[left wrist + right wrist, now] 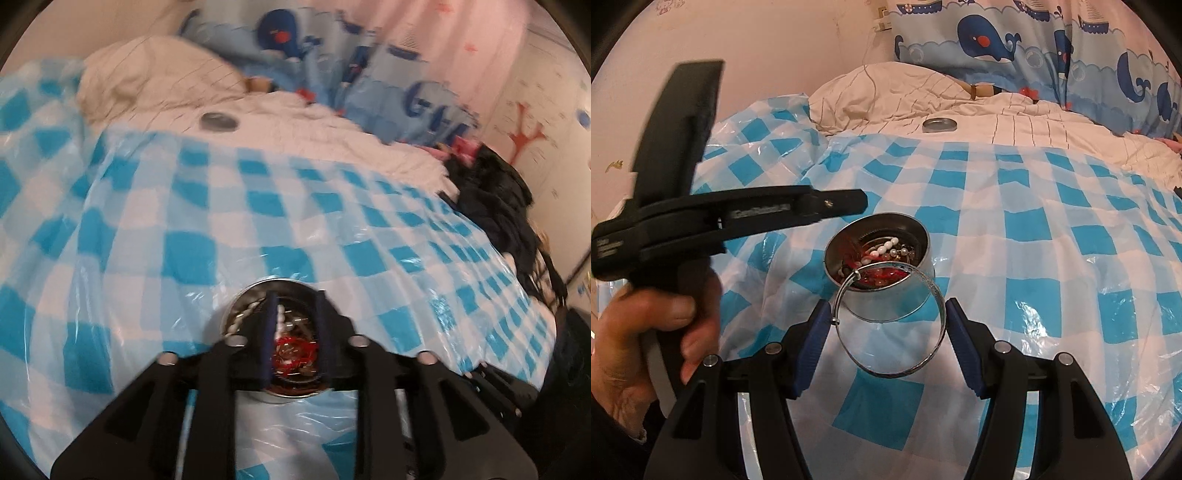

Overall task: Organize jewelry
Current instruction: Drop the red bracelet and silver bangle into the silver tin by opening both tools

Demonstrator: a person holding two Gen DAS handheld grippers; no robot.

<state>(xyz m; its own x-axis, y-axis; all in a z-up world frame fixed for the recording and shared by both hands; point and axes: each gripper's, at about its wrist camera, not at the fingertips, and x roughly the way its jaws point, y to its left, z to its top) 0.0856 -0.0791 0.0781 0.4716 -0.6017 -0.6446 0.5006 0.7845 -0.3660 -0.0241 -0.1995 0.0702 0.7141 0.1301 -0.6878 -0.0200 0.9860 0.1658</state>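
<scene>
Left wrist view: left gripper [295,314] sits directly above the metal tin [255,295], fingers parted with a clear gap, nothing pinched between them. The tin stands on the blue-and-white checked plastic sheet [332,221] and is packed with jewelry: a white bead strand [240,319] against the near-left wall, red pieces [295,350] in the middle. Frame is motion-blurred, finer detail unreadable. The tin's lid [218,120] lies well apart on the white quilt [314,136] beyond the sheet; dark clothing [495,206] is heaped at the right edge. Right wrist view: right gripper [888,341] is spread wide, a silver bangle [934,295] spanning the gap, both blue pads [812,343] touching its outer rim, so it is held across its width. The bangle hangs tilted just in front of and partly over the tin [886,295]. Left gripper [812,203] shows side-on at left, gripped by the person's hand [650,332], tip just left of the tin and above its rim. Lid [939,124] on the quilt [1015,125]; whale-print curtain [997,37] behind.
</scene>
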